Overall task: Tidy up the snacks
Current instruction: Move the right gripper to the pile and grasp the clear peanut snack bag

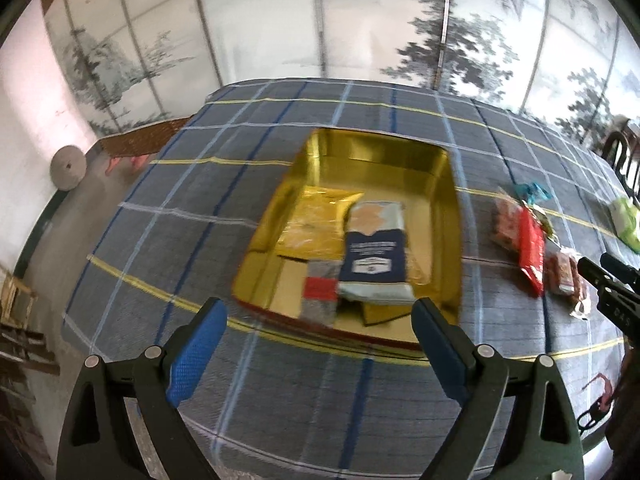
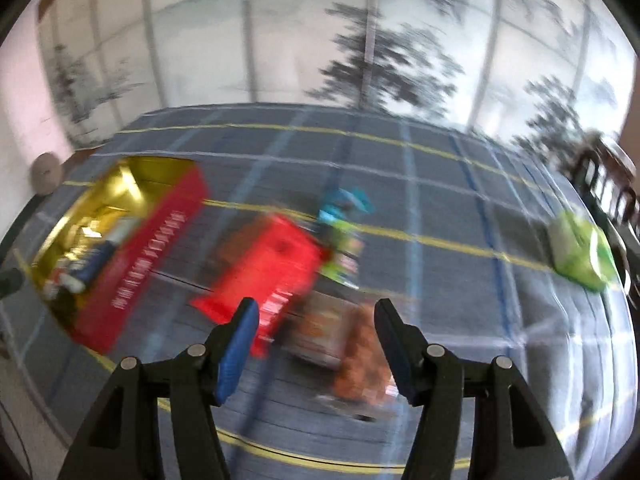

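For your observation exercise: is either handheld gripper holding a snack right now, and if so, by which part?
Nothing is held. The left gripper has its jaws wide open over the plaid tablecloth; the right gripper is open too, with nothing between its jaws.

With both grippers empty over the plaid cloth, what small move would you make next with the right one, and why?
Probably lower the right gripper onto the brown snack packet lying just beyond its open fingers, then close. The gold tin already holds a blue-and-white packet, while the red packet and others lie loose on the cloth. The left gripper hangs open near the tin.
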Demonstrator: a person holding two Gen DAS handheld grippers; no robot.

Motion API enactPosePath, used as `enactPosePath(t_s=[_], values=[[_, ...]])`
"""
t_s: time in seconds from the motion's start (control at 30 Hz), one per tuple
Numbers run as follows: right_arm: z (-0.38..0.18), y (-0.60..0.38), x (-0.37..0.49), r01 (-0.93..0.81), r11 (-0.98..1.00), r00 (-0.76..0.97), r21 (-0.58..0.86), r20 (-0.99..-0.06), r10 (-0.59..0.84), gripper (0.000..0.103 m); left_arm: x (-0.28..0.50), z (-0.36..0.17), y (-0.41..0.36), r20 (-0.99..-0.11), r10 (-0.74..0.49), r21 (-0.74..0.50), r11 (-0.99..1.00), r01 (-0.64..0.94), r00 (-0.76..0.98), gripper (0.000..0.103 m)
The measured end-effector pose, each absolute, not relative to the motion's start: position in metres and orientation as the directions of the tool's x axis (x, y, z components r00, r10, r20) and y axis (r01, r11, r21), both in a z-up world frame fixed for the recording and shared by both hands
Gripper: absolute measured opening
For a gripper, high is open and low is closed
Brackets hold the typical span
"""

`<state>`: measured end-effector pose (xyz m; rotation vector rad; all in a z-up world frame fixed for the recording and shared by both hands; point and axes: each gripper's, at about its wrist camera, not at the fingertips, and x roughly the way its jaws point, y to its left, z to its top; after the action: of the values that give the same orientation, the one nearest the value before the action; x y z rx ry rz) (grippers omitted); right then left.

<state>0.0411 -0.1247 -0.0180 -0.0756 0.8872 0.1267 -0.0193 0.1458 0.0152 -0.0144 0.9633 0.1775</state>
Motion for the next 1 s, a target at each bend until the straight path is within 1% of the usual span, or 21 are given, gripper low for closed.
enactPosePath(t_s=[0.13, 0.4, 0.67, 0.87, 1.0], values=[[-0.036, -0.152, 0.045, -0.086, 0.996, 0.597, 0.001, -0.801, 0.052, 0.061, -0.014, 0.012, 0.127, -0.822, 0.132, 0.079, 0.99, -0.118, 0.554, 0.092], [-0.056, -0.167, 0.05, -0.065, 0.998, 0.571, 0.01, -0.82, 0.045, 0.061, -0.006, 0.01, 0.101, -0.83, 0.104, 0.082, 0.995, -0.064, 0.547, 0.092], [-0.065, -0.178, 0.06, -0.054, 0.999, 0.575, 0.003, -0.817, 0.033, 0.061, 0.005, 0.011, 0.074, -0.83, 0.085, 0.093, 0.996, -0.014, 0.551, 0.092], [-0.073, -0.184, 0.068, -0.038, 0.998, 0.562, 0.045, -0.825, 0.058, 0.061, 0.015, 0.009, 0.05, -0.823, 0.074, 0.113, 0.993, 0.034, 0.563, 0.092], [-0.076, -0.185, 0.066, -0.039, 0.998, 0.562, 0.058, -0.824, 0.07, 0.061, 0.024, 0.007, 0.034, -0.825, 0.043, 0.099, 0.993, 0.07, 0.564, 0.092]])
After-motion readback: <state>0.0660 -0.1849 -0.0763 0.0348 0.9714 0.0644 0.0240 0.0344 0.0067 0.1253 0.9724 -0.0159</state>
